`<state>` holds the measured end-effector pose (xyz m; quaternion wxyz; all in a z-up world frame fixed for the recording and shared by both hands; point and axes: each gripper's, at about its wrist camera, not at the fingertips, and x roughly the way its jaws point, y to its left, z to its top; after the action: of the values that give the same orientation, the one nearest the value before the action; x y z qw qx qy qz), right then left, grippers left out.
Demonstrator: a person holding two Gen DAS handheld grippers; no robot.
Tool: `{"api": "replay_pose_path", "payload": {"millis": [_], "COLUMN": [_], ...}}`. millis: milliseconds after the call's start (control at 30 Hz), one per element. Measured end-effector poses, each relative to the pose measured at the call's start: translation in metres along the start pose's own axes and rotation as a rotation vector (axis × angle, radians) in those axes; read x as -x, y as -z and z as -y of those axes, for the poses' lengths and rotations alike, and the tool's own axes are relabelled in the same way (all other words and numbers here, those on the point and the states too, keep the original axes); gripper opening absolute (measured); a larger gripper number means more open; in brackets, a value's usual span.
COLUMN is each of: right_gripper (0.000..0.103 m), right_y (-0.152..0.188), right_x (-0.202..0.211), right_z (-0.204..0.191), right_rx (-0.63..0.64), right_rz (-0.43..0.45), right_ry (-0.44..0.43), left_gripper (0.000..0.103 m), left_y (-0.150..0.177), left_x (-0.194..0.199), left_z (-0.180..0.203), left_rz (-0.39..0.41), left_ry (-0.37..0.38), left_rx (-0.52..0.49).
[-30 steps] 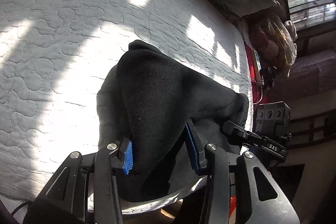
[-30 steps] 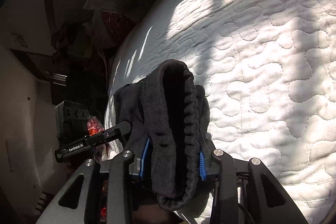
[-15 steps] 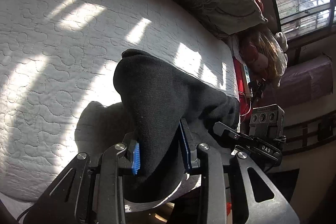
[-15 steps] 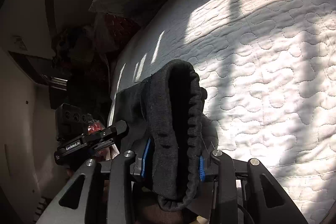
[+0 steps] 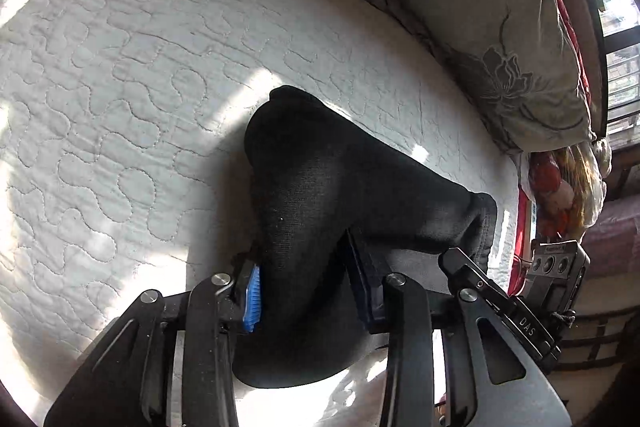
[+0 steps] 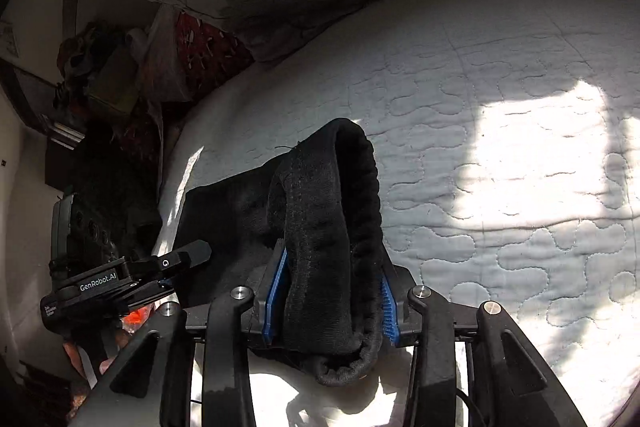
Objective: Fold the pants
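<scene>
Black pants [image 5: 320, 187] hang clamped in both tools above the quilted bed [image 5: 120, 87]: left tool [image 5: 304, 291] pinches plain cloth, right tool [image 6: 332, 303] the ribbed waistband [image 6: 360, 187].

Black pants of matt knitted cloth [image 5: 344, 195], with a thick ribbed waistband [image 6: 360, 187], are seen against a white quilted cotton-like bedcover [image 5: 120, 107] stitched in wavy lines. The black plastic left gripper [image 5: 306, 291] and right gripper [image 6: 330, 303] are fitted with ridged blue pads [image 5: 252, 303] and shiny metal screws. A grey floral pillow [image 5: 480, 27] looks smooth and woven.
</scene>
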<state>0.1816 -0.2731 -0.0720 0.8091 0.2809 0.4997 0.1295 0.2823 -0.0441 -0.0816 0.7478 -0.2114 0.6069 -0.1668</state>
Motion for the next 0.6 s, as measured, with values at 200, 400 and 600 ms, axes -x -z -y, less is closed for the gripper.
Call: {"api": "replay_pose_path", "payload": {"millis": [200,400,600], "right_gripper": [0.068,0.069,0.103], "right_y": [0.011,0.028,0.066], "right_x": [0.024,0.070,0.096], "right_z": [0.036,0.030,-0.003], "right_rx": [-0.070,-0.054,-0.049], "right_rz": [0.042,0.101,0.081], "right_ry": [-0.030,-0.024,0.225], "left_gripper": [0.042,0.047,0.073], "left_y": [0.003,0.029,0.084], "left_x": [0.022,0.059,0.071], "left_z": [-0.006,0.003,0.012], "left_rz": [0.053,0.155,0.203], "left_ry": [0.015,-0.130,-0.259], "left_rx": [0.039,-0.015,-0.077]}}
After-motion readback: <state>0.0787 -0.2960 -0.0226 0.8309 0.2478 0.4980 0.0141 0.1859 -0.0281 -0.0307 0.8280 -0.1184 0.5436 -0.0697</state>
